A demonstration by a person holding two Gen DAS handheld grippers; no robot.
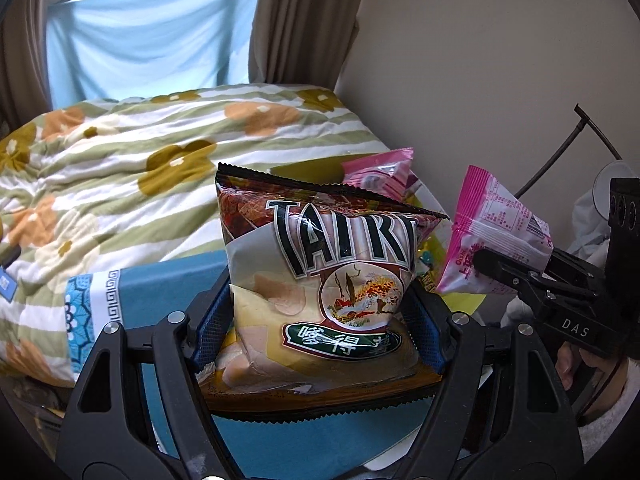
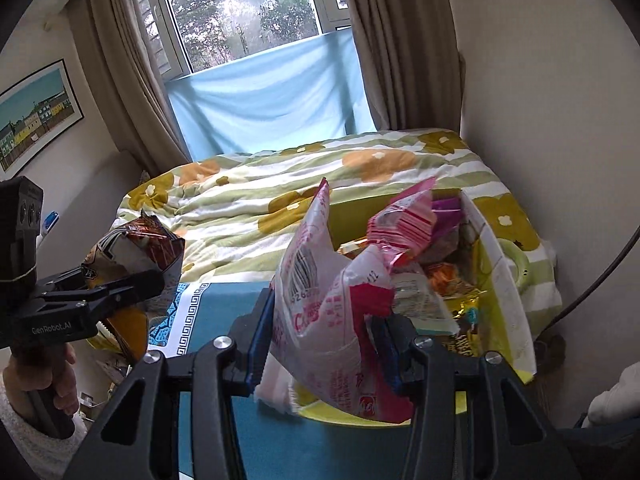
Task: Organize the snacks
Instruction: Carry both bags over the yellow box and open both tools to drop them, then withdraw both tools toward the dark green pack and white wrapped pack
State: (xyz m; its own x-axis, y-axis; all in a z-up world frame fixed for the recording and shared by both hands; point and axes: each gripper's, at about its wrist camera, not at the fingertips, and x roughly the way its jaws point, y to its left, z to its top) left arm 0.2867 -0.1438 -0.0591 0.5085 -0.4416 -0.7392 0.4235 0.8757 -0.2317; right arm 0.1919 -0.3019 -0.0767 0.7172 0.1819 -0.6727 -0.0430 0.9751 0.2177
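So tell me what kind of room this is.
Most likely a bedroom in a home: a bed under a flowered quilt fills most of it, brown curtains hang beside a window, and a framed picture hangs on the wall.

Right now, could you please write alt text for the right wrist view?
The right gripper is shut on a pink-and-white snack packet above a yellow box of snacks on a floral-quilted bed. At left, the left gripper holds a chip bag.
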